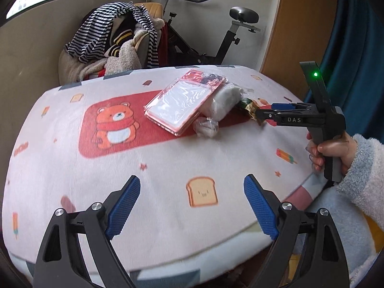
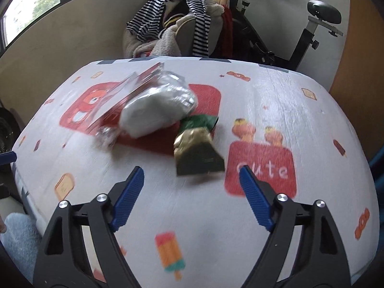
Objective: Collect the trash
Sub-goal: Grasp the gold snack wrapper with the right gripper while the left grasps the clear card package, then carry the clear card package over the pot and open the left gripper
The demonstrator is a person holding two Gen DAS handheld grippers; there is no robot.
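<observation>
Both grippers' blue fingers (image 2: 130,195) wide, empty, above tablecloth (image 2: 276,100); gold-green wrapper (image 2: 199,148) ahead.

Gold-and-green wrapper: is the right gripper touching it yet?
Apart. In the right wrist view the wrapper lies on the tablecloth ahead of the right gripper; bare cloth shows between both blue pads and it.

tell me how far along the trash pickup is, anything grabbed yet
Done: nothing shows as collected; no bin is in view. In hand: neither gripper holds anything. The right gripper is open, nearing the gold wrapper; the left gripper is open over bare tablecloth. Left: the wrapper, white bag, crumpled plastic and pink packet all lie on the table.
</observation>
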